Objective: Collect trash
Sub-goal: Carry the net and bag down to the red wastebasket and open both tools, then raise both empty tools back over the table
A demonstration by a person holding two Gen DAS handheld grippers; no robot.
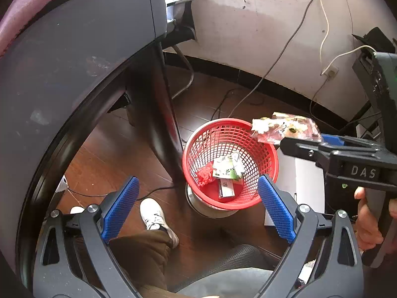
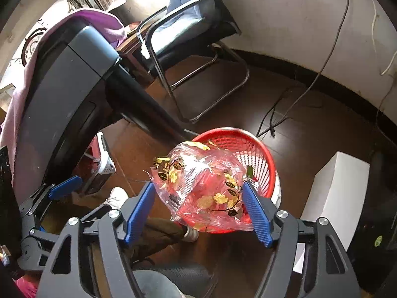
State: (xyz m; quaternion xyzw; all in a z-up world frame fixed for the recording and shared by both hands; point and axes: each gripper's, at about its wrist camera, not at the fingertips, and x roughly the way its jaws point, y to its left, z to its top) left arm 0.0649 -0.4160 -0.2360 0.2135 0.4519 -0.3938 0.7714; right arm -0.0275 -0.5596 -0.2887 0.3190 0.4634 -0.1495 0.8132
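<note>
A red mesh wastebasket [image 1: 229, 164] stands on the wooden floor by a table leg and holds several wrappers [image 1: 227, 171]. It also shows in the right wrist view [image 2: 258, 159]. A clear plastic wrapper with yellow flowers [image 2: 201, 186] sits between my right gripper's [image 2: 198, 213] spread blue fingers, touching the right finger, over the basket's rim. In the left wrist view the wrapper [image 1: 285, 128] hangs at the right gripper's tip above the basket's far edge. My left gripper [image 1: 198, 208] is open and empty, above the floor, with the basket between its fingertips.
A dark round table with a purple cloth [image 1: 62, 62] fills the left. A person's leg and white shoe [image 1: 155, 217] are below. A white box [image 2: 335, 196] stands right of the basket. A metal-framed chair [image 2: 193, 49] and loose cables [image 2: 285, 114] are behind.
</note>
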